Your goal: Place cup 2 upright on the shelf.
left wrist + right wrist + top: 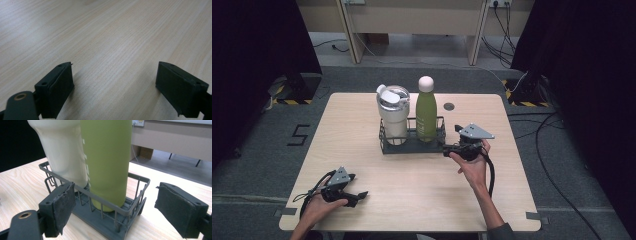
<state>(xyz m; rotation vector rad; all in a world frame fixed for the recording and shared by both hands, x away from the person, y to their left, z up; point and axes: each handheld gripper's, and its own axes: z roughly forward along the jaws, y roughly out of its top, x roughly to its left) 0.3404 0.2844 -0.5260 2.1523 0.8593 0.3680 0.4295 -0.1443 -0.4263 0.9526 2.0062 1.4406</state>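
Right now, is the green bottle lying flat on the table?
No, the green bottle stands upright inside the dark wire rack, next to the white tumbler.

Bottle [426, 111] and tumbler [393, 114] in rack [412, 145]

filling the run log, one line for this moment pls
right gripper: open, at rack end | green bottle, tumbler: in rack | left gripper: open

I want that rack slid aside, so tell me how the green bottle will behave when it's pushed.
The green bottle is tall and narrow, so it may rock. The wire rack rims only its base, so it likely won't slide out. Its smooth wall looks slippery.
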